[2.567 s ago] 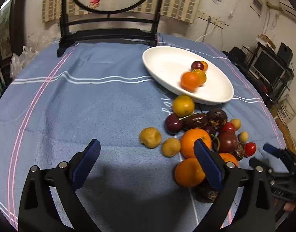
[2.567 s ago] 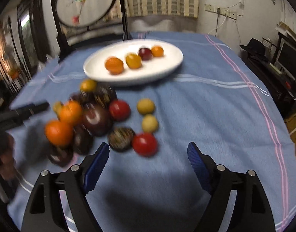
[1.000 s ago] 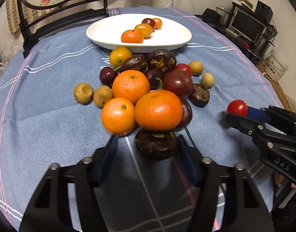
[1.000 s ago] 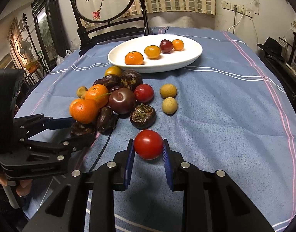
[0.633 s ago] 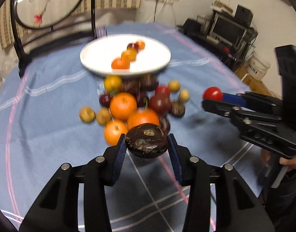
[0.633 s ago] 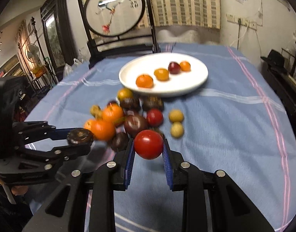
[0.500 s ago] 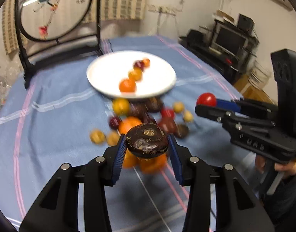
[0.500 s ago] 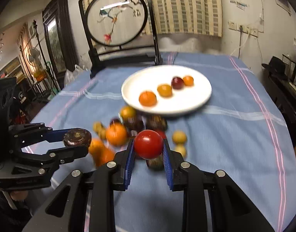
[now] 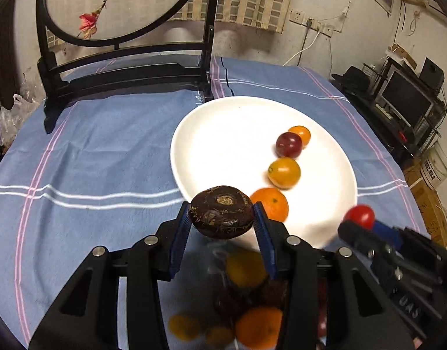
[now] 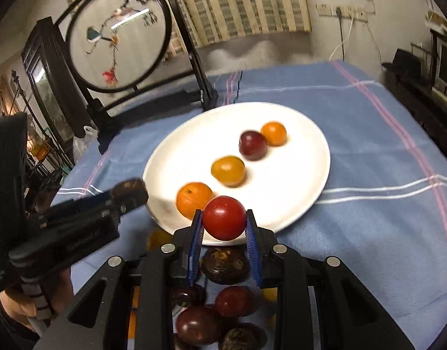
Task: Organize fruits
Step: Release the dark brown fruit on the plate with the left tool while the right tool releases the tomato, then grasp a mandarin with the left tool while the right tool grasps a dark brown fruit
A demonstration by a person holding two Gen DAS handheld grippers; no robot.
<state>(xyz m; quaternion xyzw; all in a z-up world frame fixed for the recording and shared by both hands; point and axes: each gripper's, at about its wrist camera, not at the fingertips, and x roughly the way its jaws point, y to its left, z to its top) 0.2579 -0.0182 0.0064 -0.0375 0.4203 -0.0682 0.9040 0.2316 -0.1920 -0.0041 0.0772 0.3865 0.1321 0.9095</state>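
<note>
Both tongs have travelled forward from the heap of loose fruit toward the white plate (image 9: 194, 134) since a second ago, when they were low at the pile just closing on their picks. Now the left tongs (image 9: 222, 234) are clamped on a dark, wrinkled fruit (image 9: 222, 215), carried in the air at the plate's near edge, and the right tongs (image 10: 224, 237) are clamped on a red tomato (image 10: 224, 217), also near that rim. On the plate sit four pieces in a loose row: an orange (image 10: 193, 199) nearest, a yellow-orange fruit (image 10: 228, 170) behind it, then a dark red plum (image 10: 252, 145) touching a small orange one (image 10: 273, 133). The remaining pile (image 10: 220, 306) is beneath and behind the tongs on the blue cloth (image 9: 106, 151) covering the counter, partly hidden by the black frames and blurred in the left view. From where I stand, the lifting looks finished and the carry nearly so; I'd judge the next step is setting both fruits down on bare plate. The broad white space left of the row seems the safest spot, since round fruit dropped close to the others could roll and knock them.
</note>
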